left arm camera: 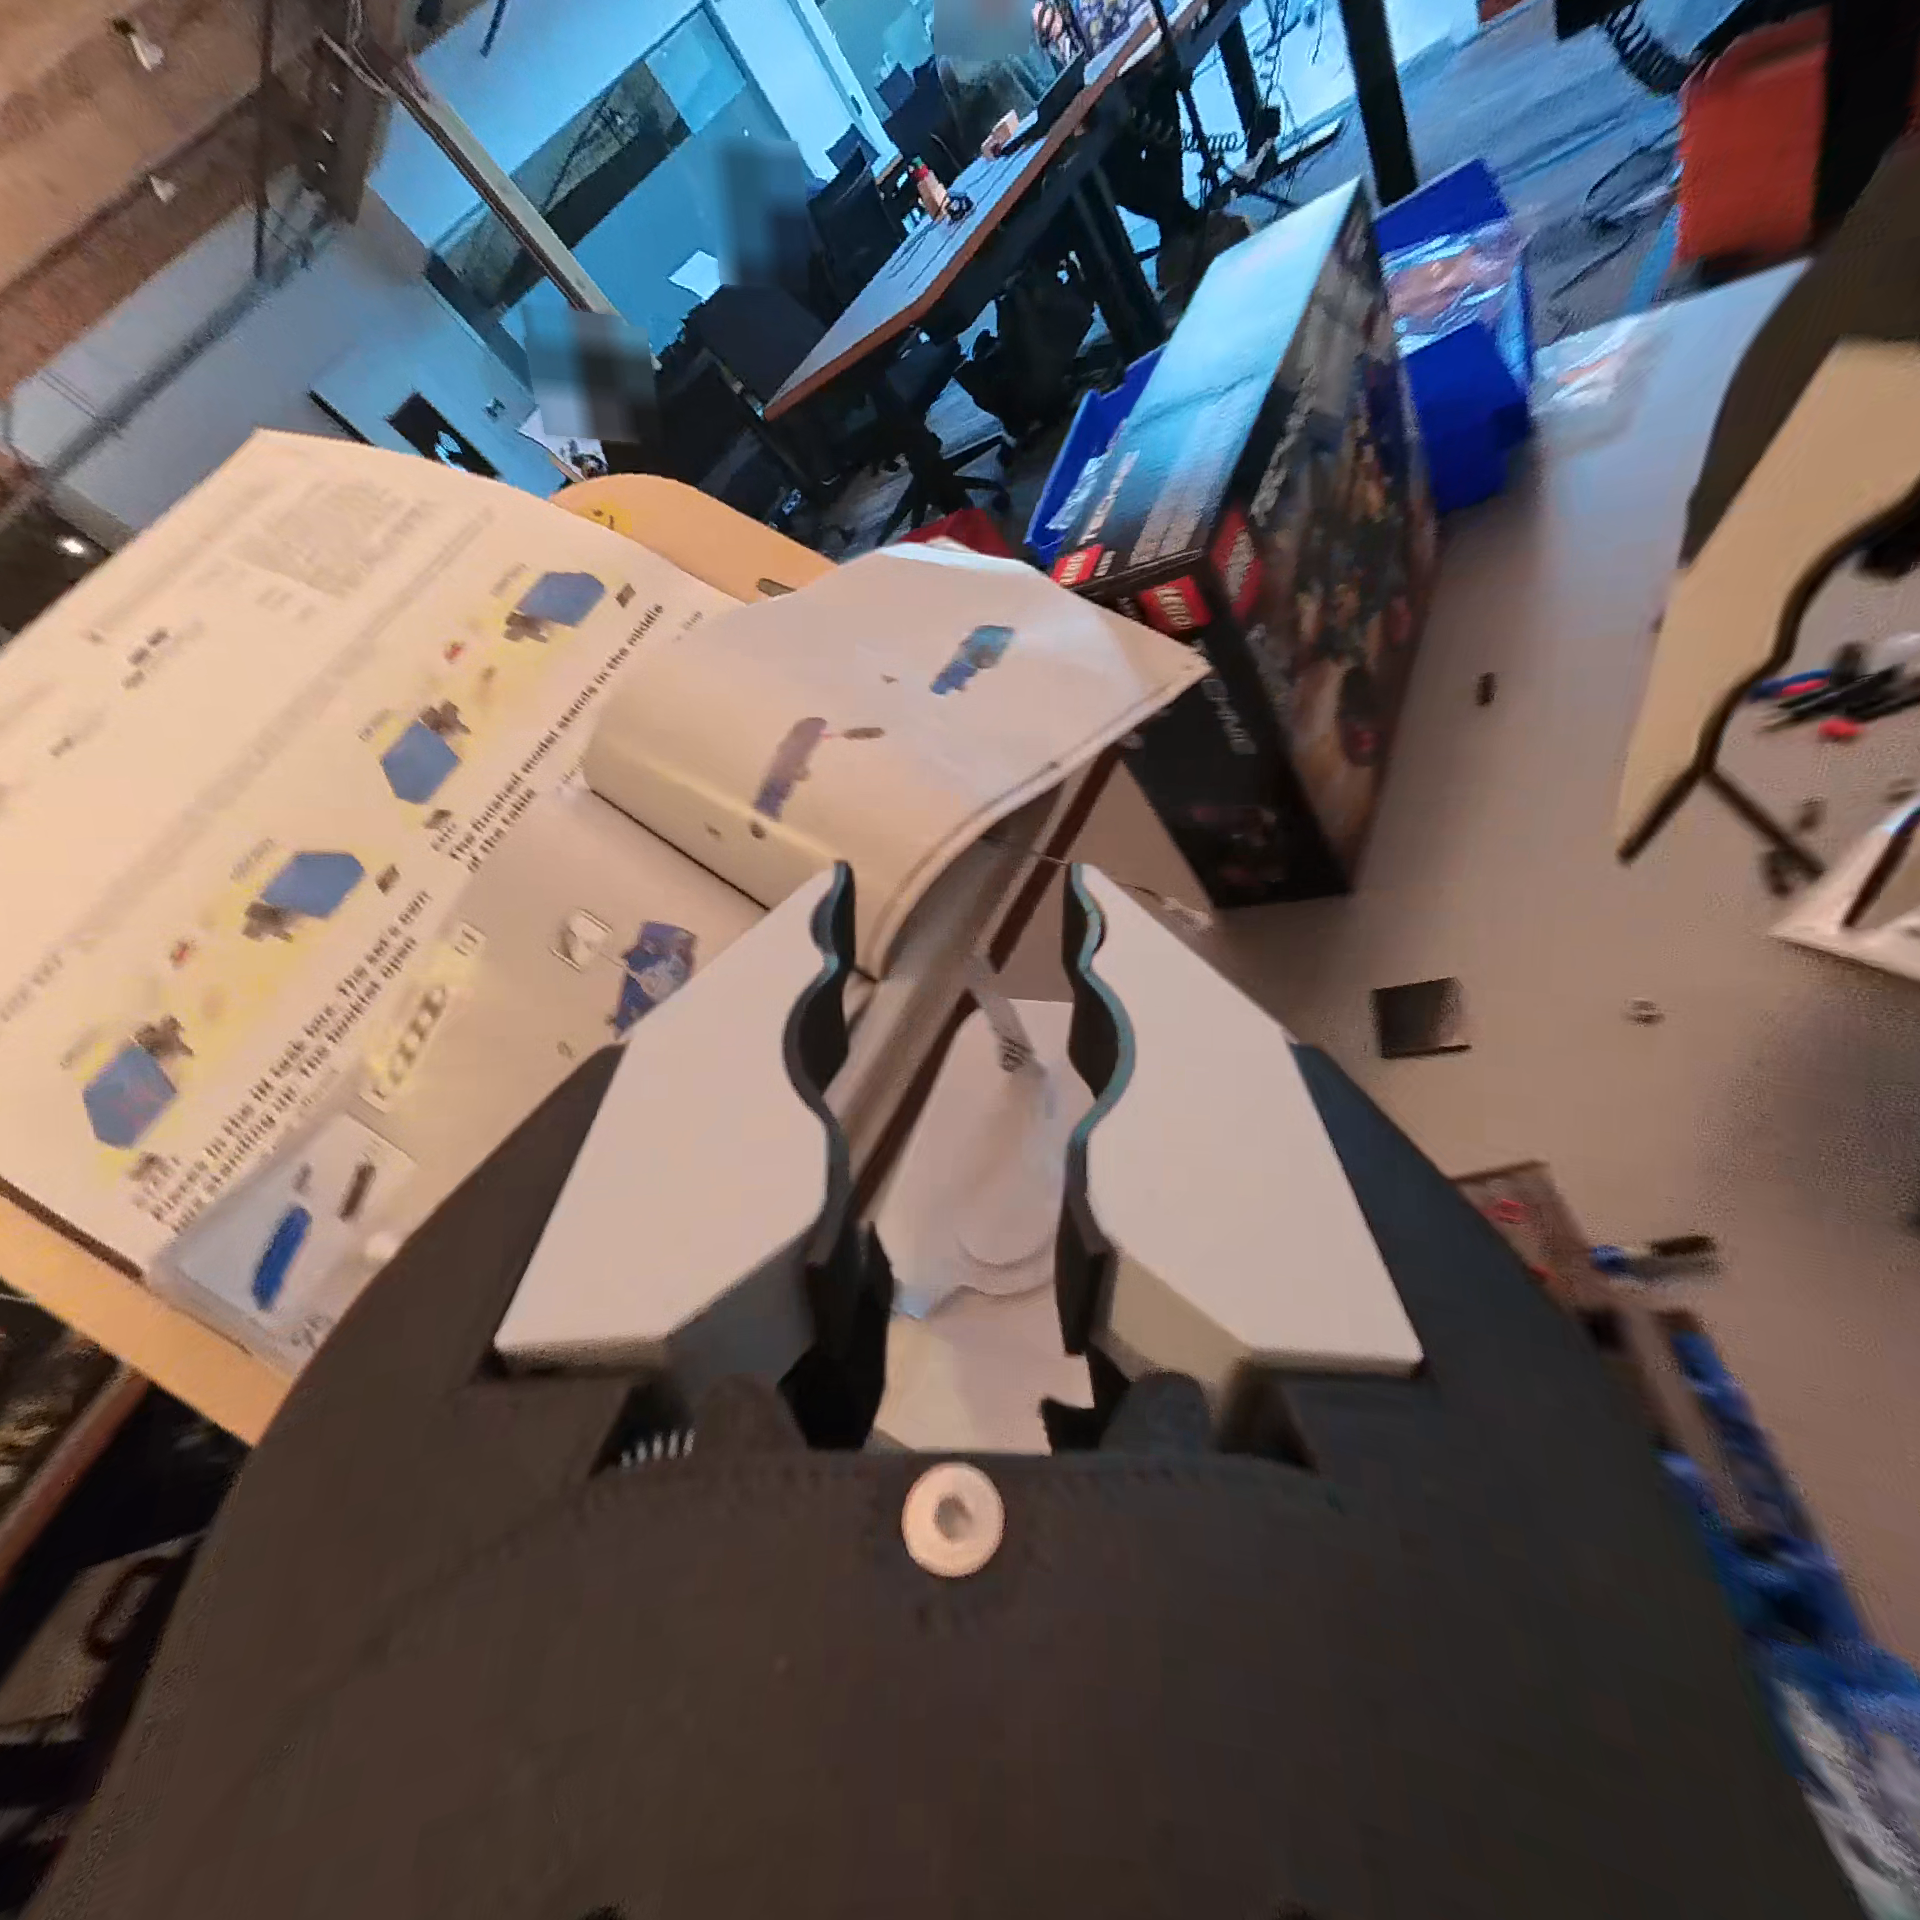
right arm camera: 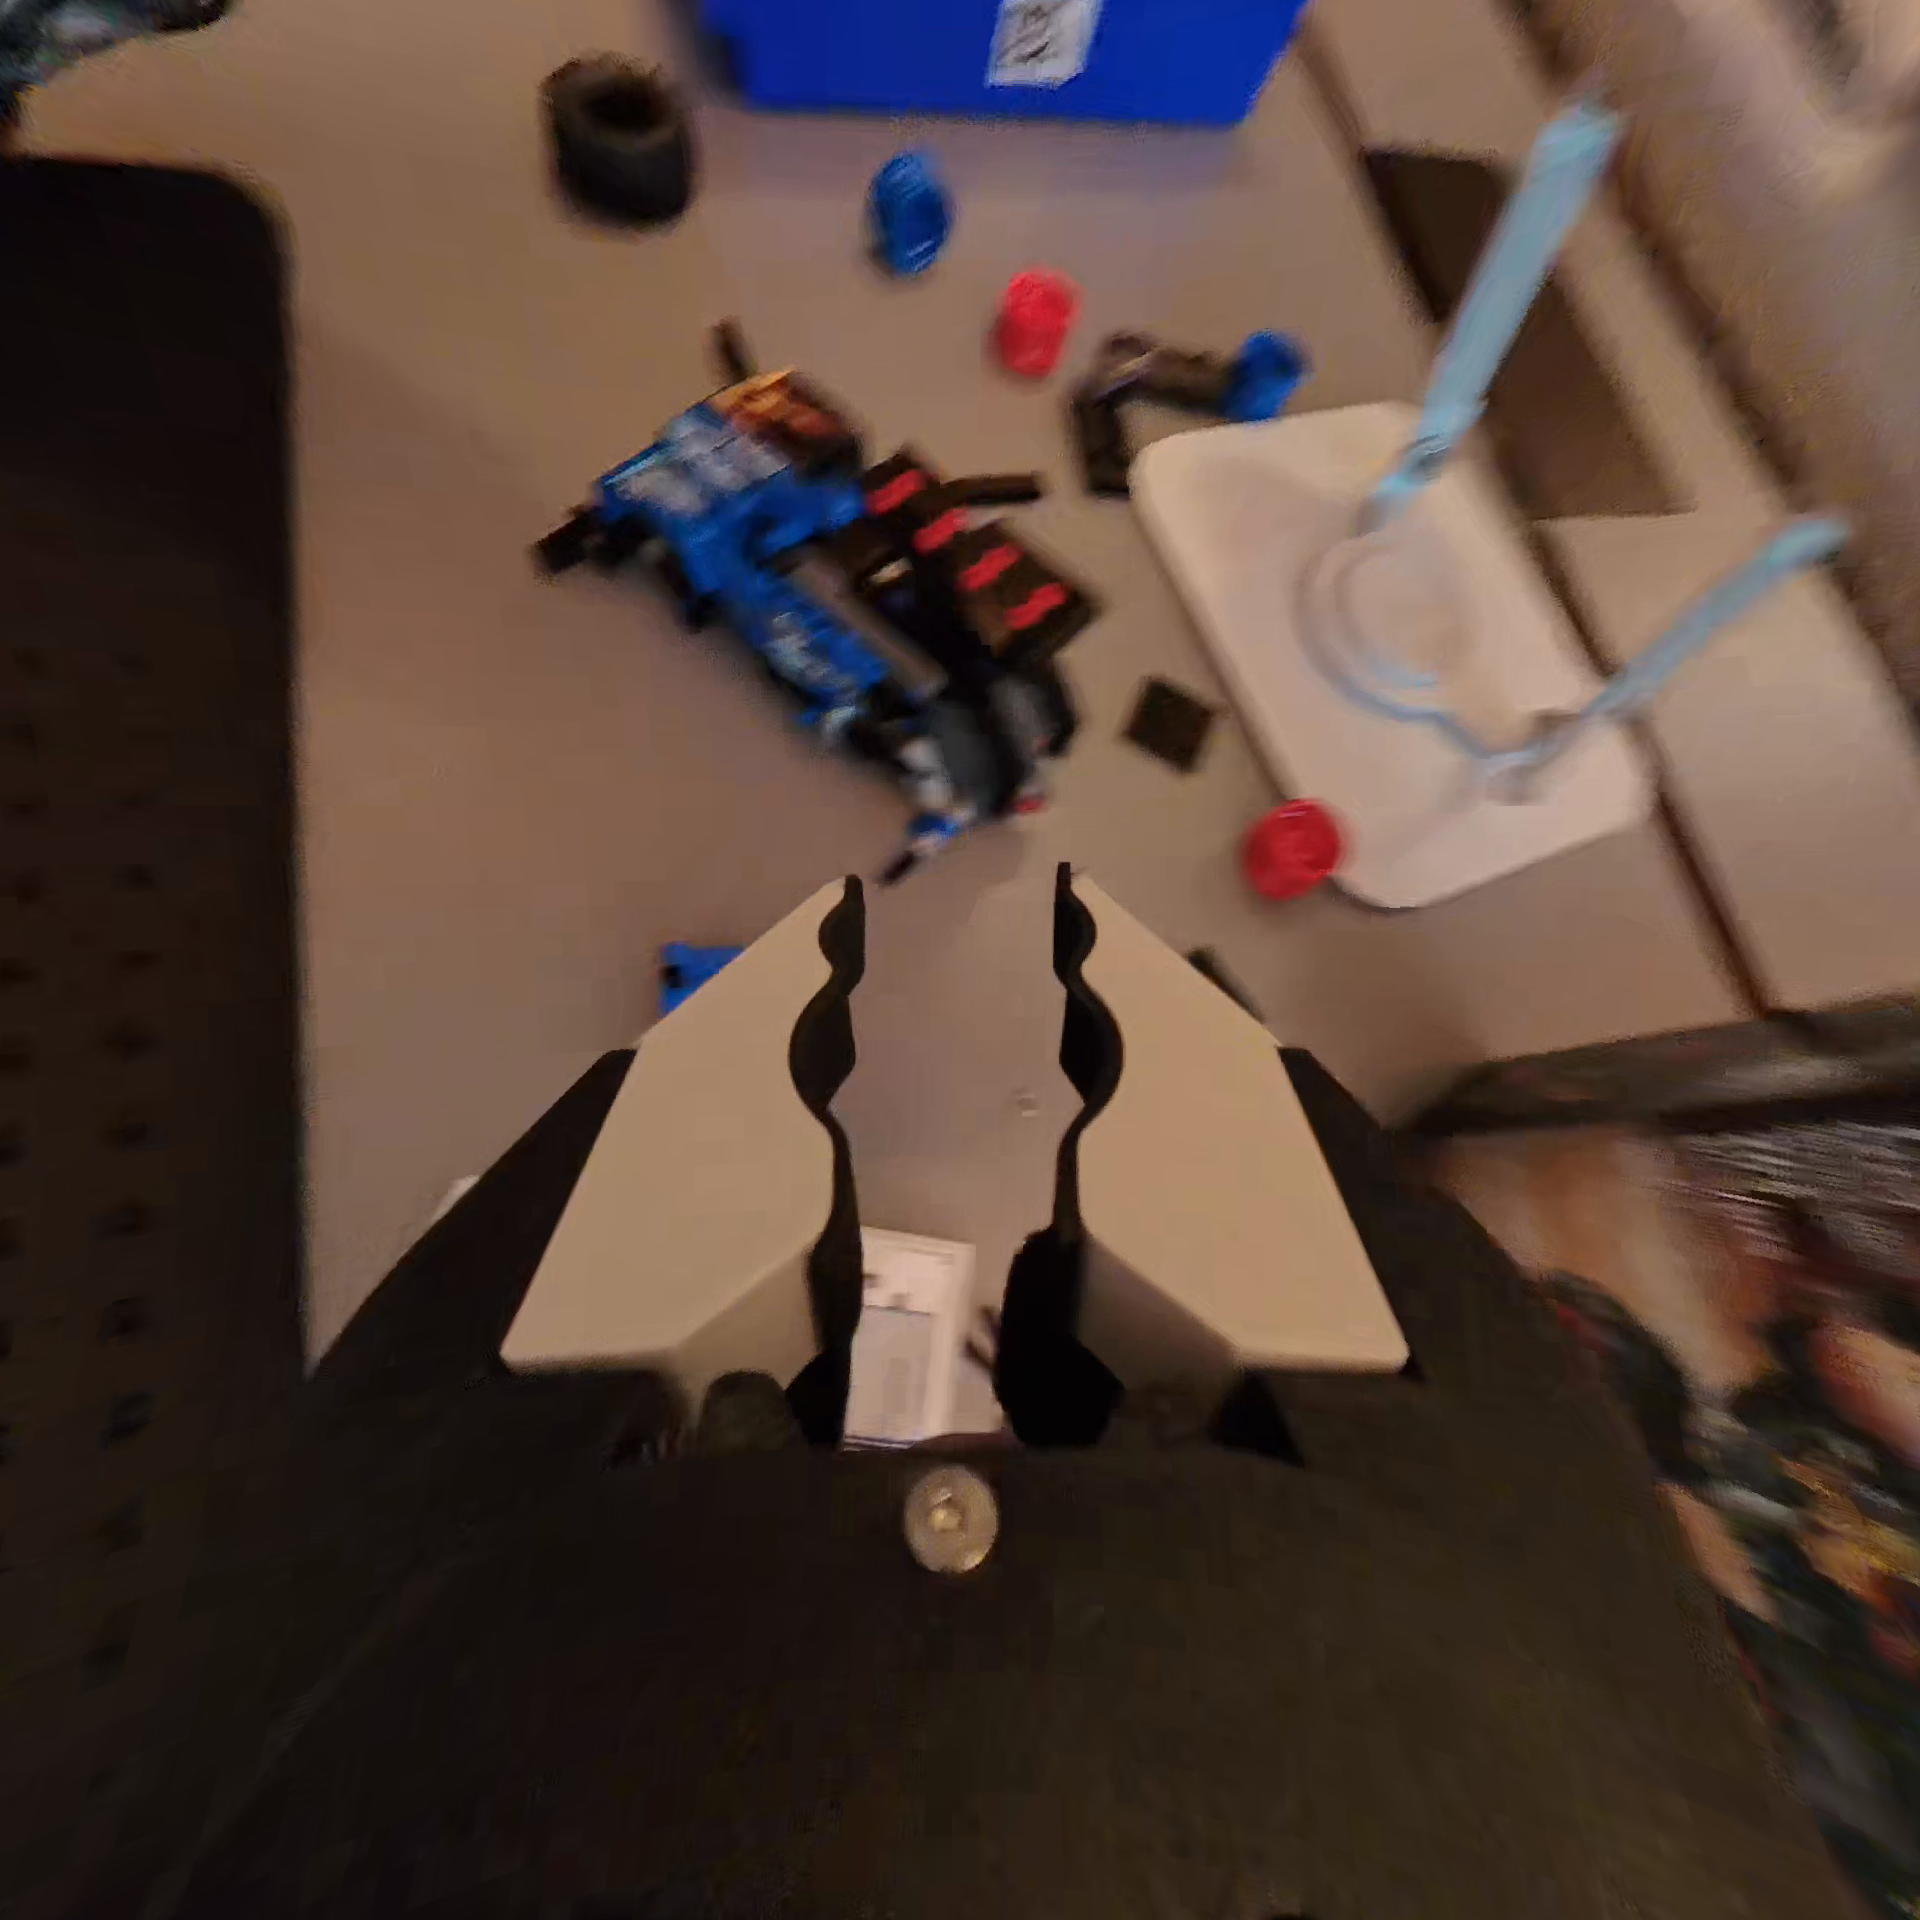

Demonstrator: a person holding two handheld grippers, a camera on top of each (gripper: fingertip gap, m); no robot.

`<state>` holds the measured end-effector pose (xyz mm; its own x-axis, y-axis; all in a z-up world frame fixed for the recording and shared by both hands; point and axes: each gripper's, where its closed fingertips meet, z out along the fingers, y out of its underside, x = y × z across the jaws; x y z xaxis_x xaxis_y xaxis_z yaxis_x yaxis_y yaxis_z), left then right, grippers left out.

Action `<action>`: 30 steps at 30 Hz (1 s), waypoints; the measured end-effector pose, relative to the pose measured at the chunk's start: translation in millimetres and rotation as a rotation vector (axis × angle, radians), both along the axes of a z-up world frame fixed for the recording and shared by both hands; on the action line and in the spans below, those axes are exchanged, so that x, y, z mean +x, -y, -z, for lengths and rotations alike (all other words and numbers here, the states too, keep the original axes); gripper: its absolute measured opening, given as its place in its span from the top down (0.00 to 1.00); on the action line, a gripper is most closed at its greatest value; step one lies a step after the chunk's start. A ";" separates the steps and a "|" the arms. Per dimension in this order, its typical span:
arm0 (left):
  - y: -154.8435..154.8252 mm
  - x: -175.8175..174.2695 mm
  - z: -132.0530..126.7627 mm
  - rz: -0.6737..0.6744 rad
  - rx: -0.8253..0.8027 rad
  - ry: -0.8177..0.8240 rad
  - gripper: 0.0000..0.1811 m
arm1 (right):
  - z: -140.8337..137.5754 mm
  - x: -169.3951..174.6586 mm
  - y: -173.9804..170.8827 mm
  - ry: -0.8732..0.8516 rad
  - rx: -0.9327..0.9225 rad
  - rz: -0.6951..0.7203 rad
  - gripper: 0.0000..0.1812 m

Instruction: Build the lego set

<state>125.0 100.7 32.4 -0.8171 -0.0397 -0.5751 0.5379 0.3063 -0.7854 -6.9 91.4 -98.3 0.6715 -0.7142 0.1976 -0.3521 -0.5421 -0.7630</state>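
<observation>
In the right wrist view, the right gripper [right arm camera: 958, 883] hangs above the grey table [right arm camera: 436, 644] with its jaws spread and nothing between them. The half-built lego model [right arm camera: 831, 592], a blue and black body with red strips along one side, lies on the table just beyond the fingertips, above and slightly left of them in the frame. Its long axis runs diagonally, from the upper left of the picture down to the lower right, and its lower, narrow end points toward the gap between the fingers, close to the tips but apart from them. The picture is blurred, so finer detail of the model cannot be told.

Loose parts lie around it: a black tyre [right arm camera: 620, 140] and a blue rim [right arm camera: 909, 211] in the upper part of the frame, a red rim [right arm camera: 1034, 322] to the model's upper right, another red rim [right arm camera: 1291, 847] at the right beside a white stand base [right arm camera: 1247, 540], and a small black plate [right arm camera: 1169, 722] between the model and that base.

In the left wrist view, the left gripper [left arm camera: 956, 883] is also spread and empty. It points at the edge of an open instruction booklet [left arm camera: 312, 748] filling the left of the frame. The dark lego box [left arm camera: 1278, 582] stands upright at upper right of centre, with a blue bin [left arm camera: 1455, 312] behind it.
</observation>
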 end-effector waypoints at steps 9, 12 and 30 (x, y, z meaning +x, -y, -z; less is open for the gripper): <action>58.1 28.6 18.9 0.024 0.072 0.189 0.74 | -90.2 60.5 72.9 0.268 0.017 0.219 0.74; 64.4 32.9 21.2 0.017 0.074 0.215 0.79 | -98.4 72.8 83.3 0.308 -0.004 0.254 0.73; 57.7 56.3 29.6 -0.012 0.065 0.123 0.95 | -114.2 132.4 128.1 0.373 -0.086 0.370 0.64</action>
<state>181.4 43.0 2.8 -0.7403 -0.0084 -0.6722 0.6247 0.3609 -0.6925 125.4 -36.7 15.9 0.2508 -0.8607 0.4431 -0.2442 -0.4991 -0.8314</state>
